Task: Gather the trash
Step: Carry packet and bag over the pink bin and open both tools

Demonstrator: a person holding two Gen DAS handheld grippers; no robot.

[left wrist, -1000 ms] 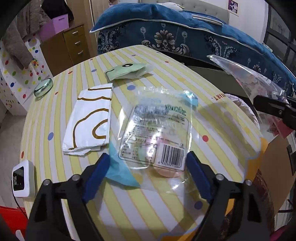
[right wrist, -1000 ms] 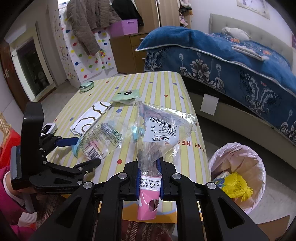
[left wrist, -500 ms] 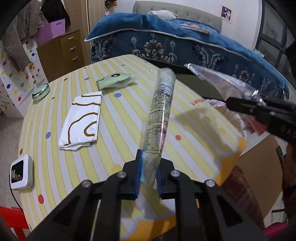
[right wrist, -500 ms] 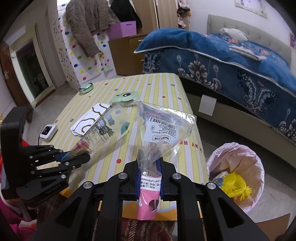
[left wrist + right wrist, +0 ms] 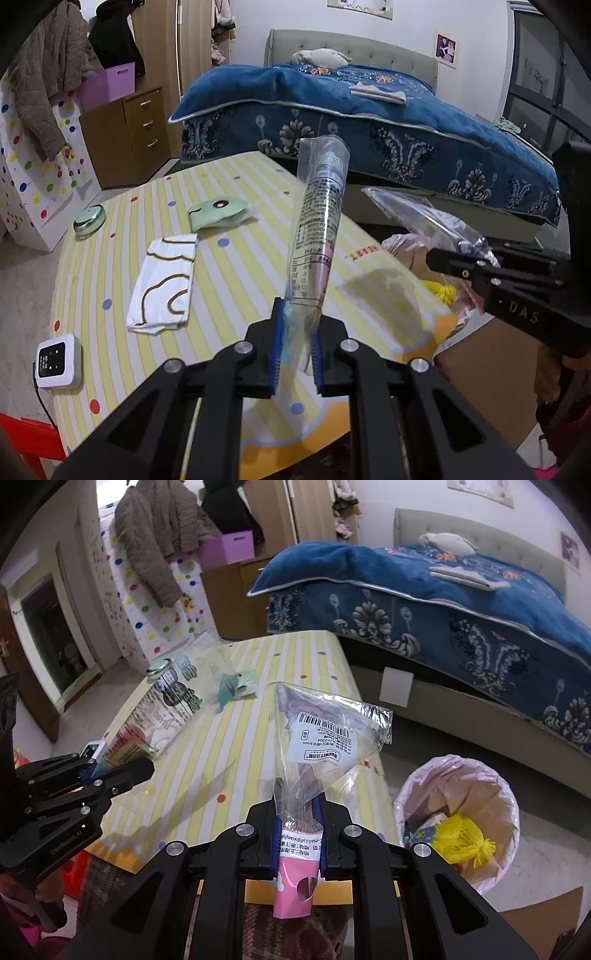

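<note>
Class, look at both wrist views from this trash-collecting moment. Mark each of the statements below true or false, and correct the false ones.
1. The left claw is shut on a clear printed wrapper. True.
2. The right claw is empty. False: it grips a clear bag with a barcode label.
3. The bin holds something yellow. True.
4. The white folded cloth lies in the bin. False: it lies on the striped table.
</note>
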